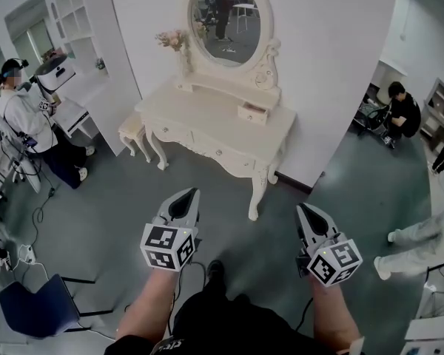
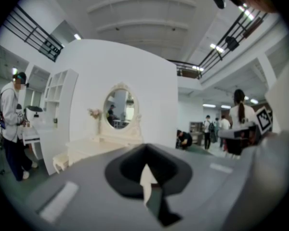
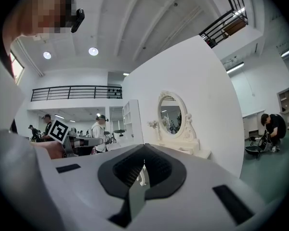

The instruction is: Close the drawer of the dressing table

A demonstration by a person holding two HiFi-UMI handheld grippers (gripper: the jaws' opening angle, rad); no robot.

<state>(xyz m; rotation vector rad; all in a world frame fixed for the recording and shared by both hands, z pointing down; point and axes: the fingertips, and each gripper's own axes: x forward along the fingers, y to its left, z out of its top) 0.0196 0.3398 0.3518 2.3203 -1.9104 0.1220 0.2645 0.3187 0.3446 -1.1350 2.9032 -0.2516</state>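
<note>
Nothing of the task looks done yet. The dressing table (image 1: 207,120) stands against the white wall at 12 o'clock in the head view. Its small upper drawer (image 1: 252,113), on the raised tier below the oval mirror (image 1: 223,17), is pulled out, its front standing proud of the tier. That drawer lies towards 1 o'clock from the table's middle. The person is well apart from the table, with bare grey floor (image 1: 229,235) between. So, as a judgement, the approach, the reach and the push that shuts the drawer all remain. The left gripper (image 1: 189,195) is at 7 o'clock in the head view and the right gripper (image 1: 304,211) at 5 o'clock. Both are held out in front of the body on bare forearms, side by side and well apart, with their marker cubes nearest the person. Each points roughly level towards the table; the left tip leans slightly to 1 o'clock and the right slightly to 11 o'clock. The left gripper's jaws are together with nothing between them: its own view shows only a thin slit, with the table at 11 o'clock beyond the tips. The right gripper's jaws are likewise together and empty, with the table and mirror at 1 o'clock in its view. Neither gripper touches anything.
</note>
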